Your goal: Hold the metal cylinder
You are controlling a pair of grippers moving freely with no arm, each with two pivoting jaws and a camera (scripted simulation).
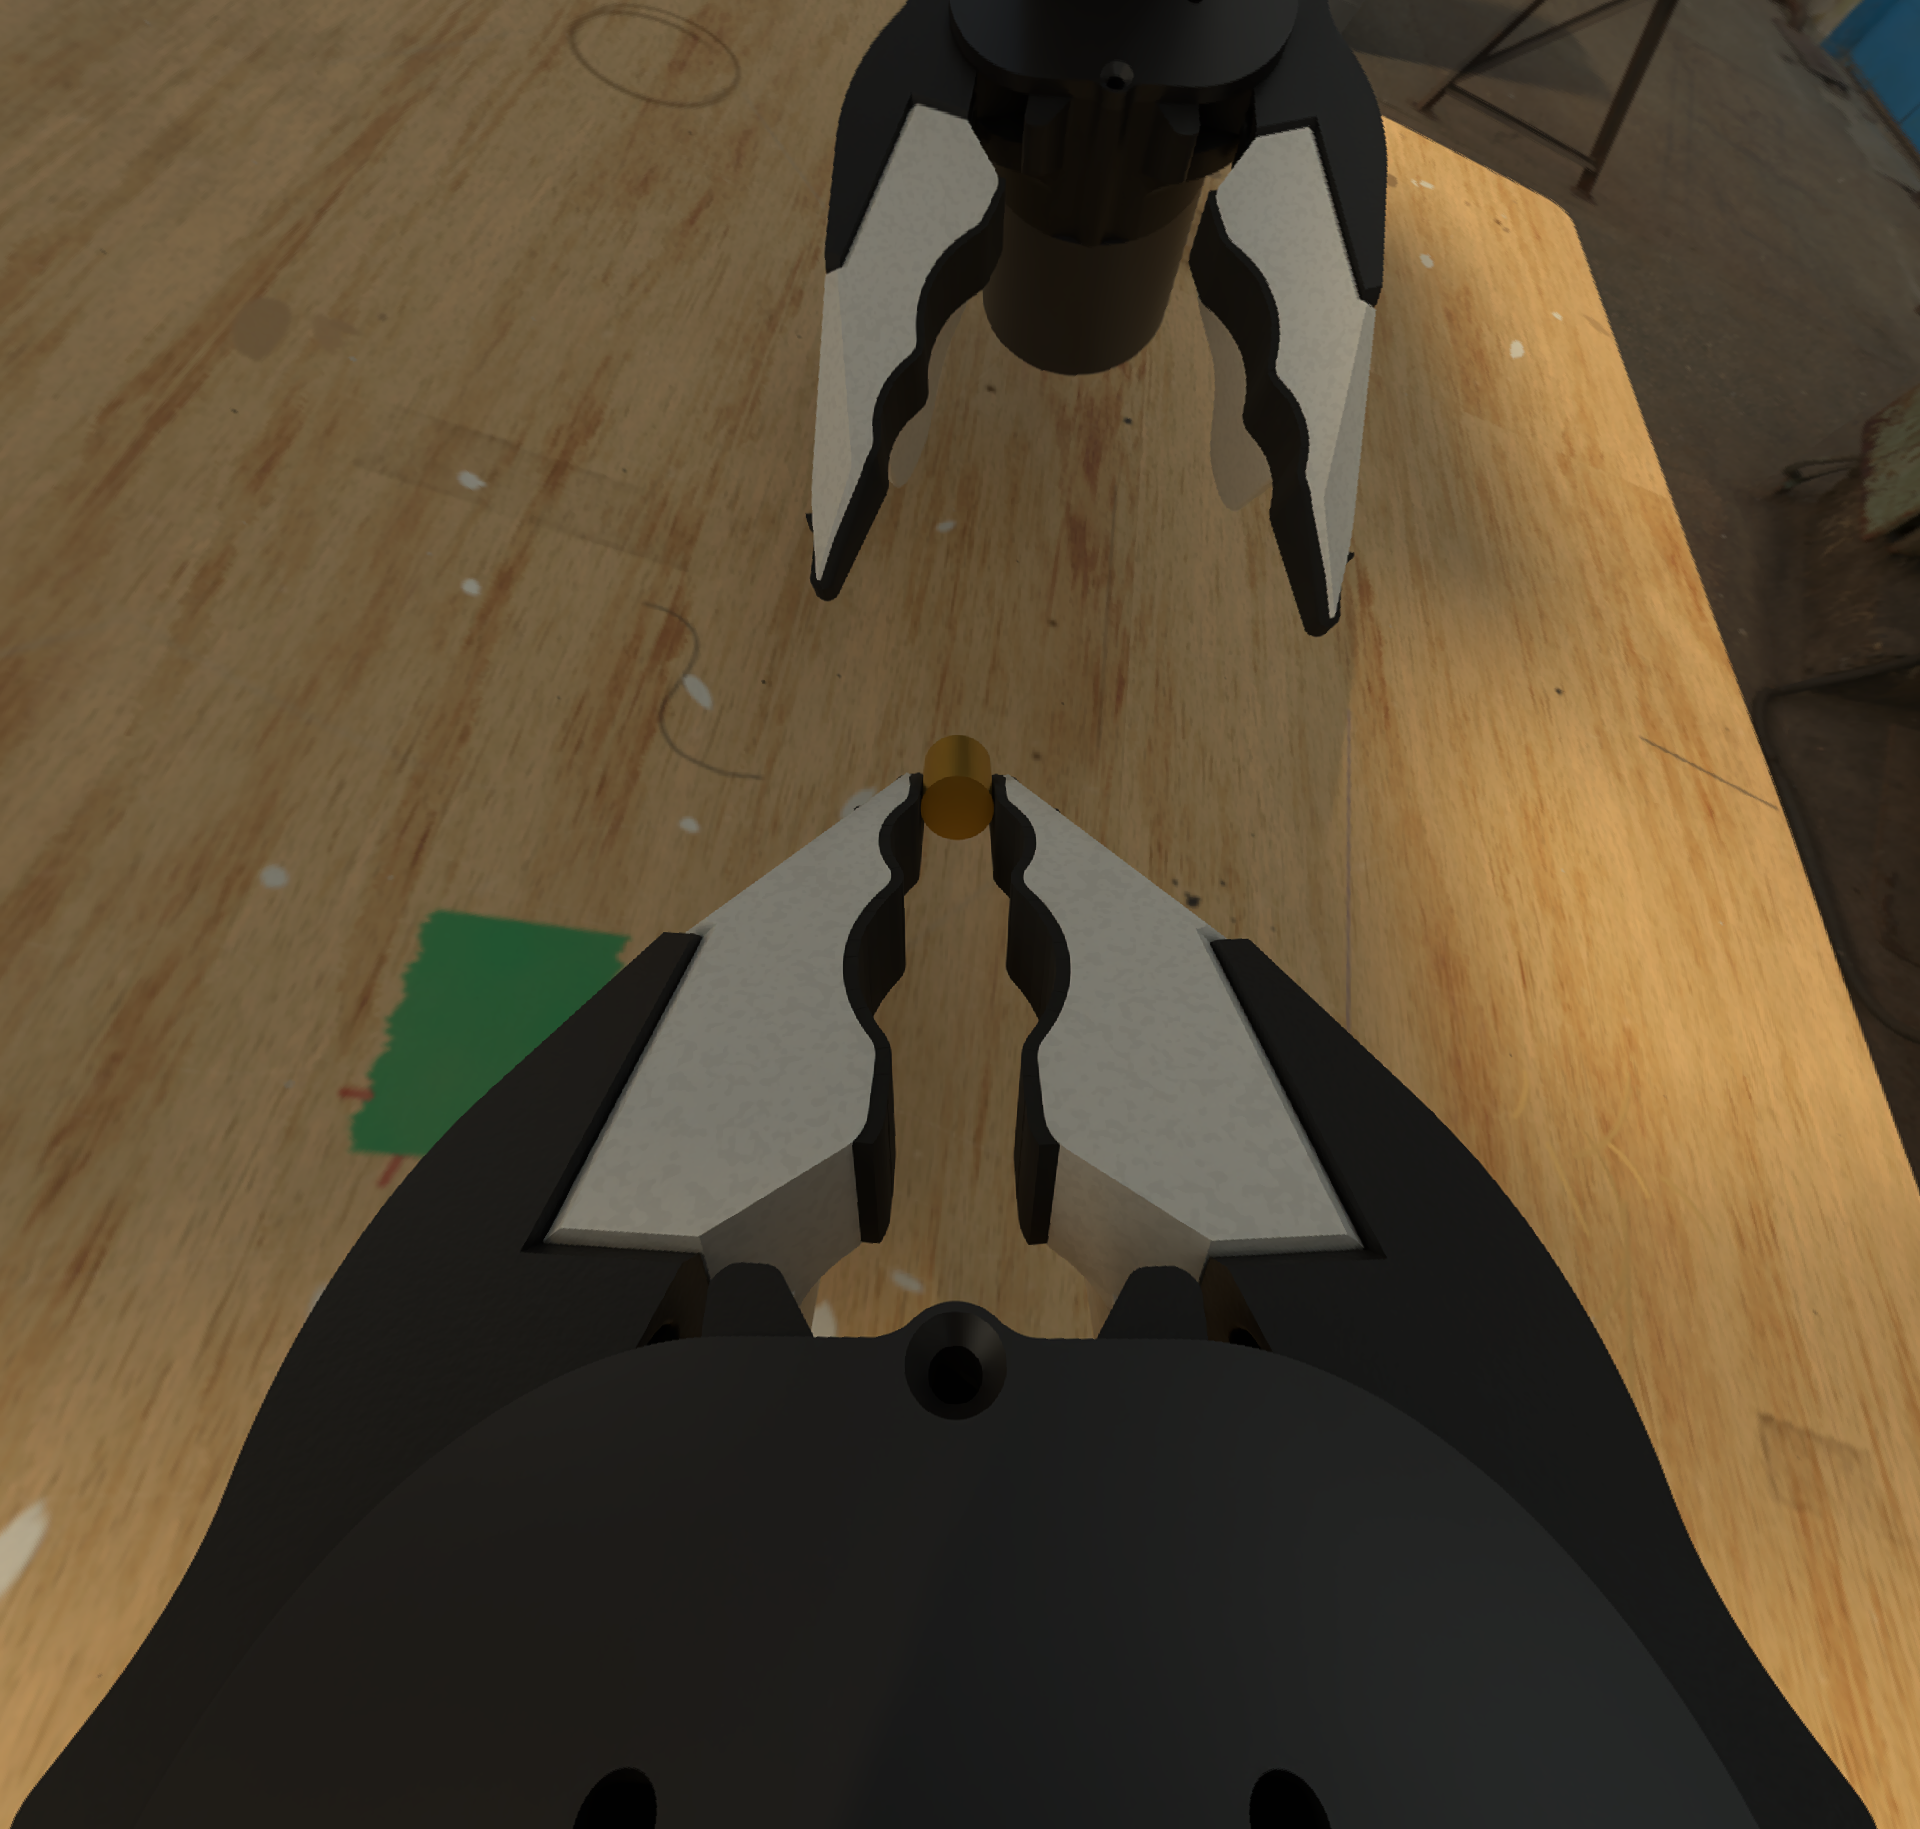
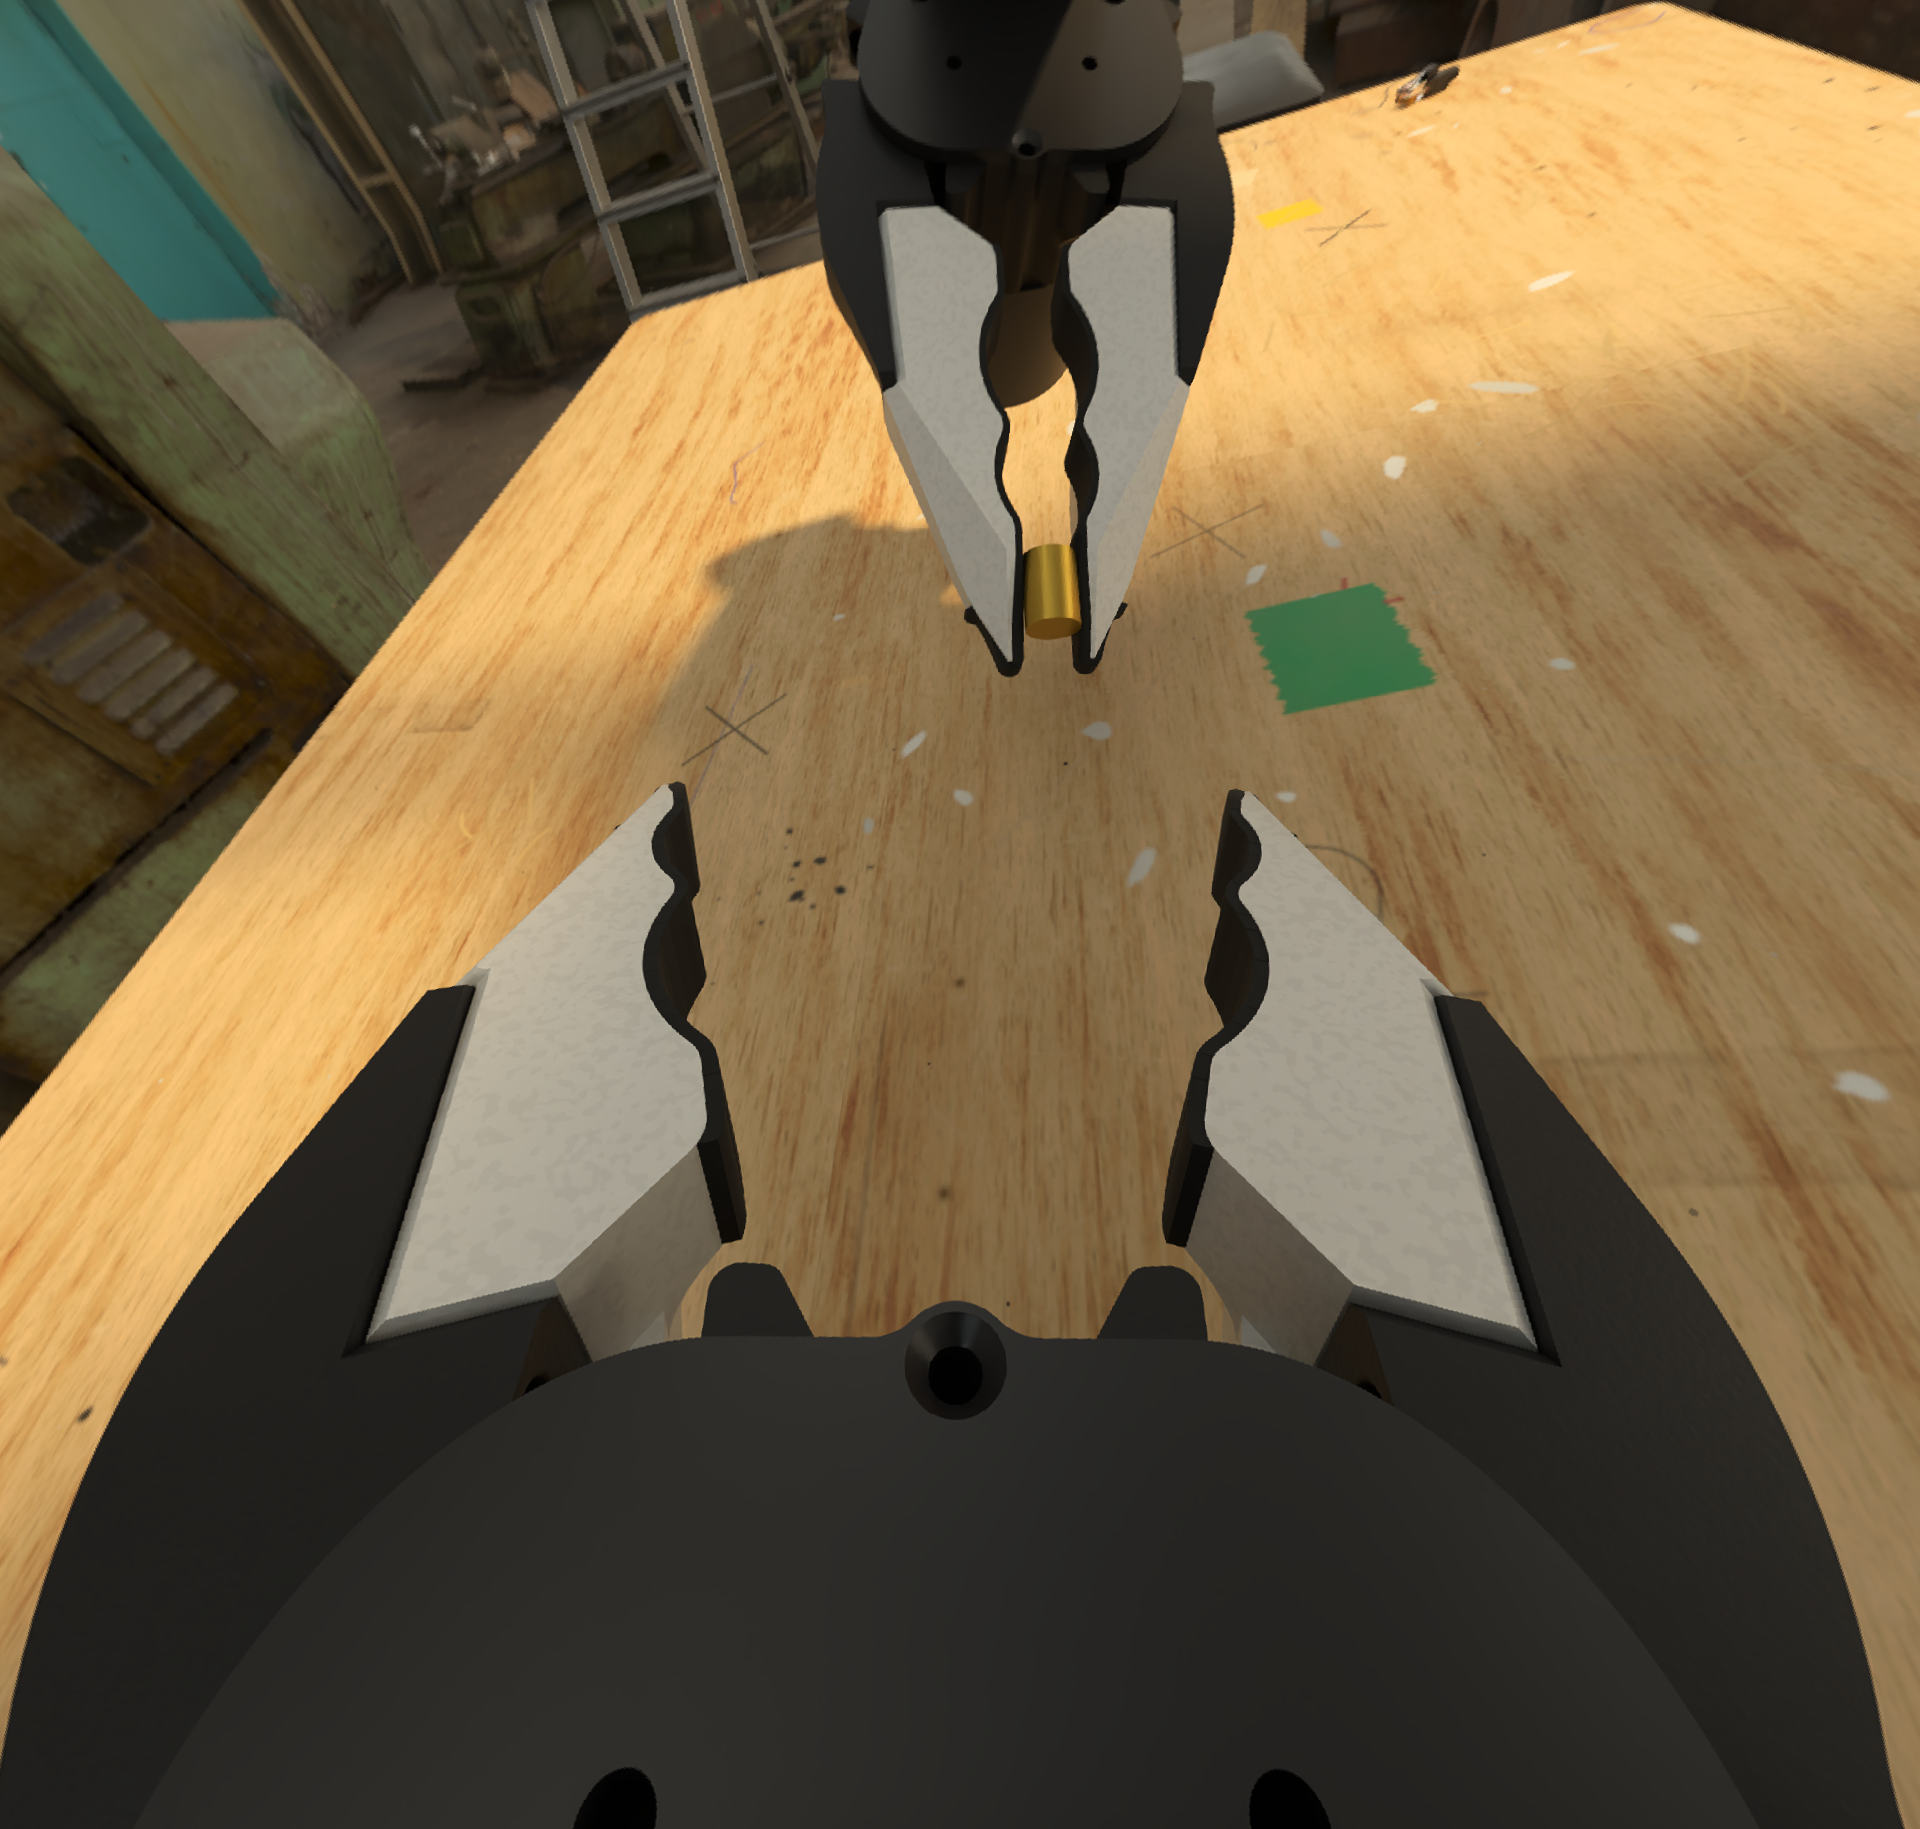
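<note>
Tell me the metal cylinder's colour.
Golden yellow, brass-like; the metal cylinder shows best in the right wrist view.

Wooden table (image 2: 935, 1052); green patch (image 2: 1338, 649)

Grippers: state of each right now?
Left gripper: shut on the metal cylinder, pinched at the fingertips.
Right gripper: open, holding nothing, facing the left one above the wooden table.

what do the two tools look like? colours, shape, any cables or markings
Identical pair. Left tool and right tool: rounded matte-black body with screw holes, black finger backs, speckled off-white tapered fingers, wavy black inner grip pads. No cables or markings visible.
</note>
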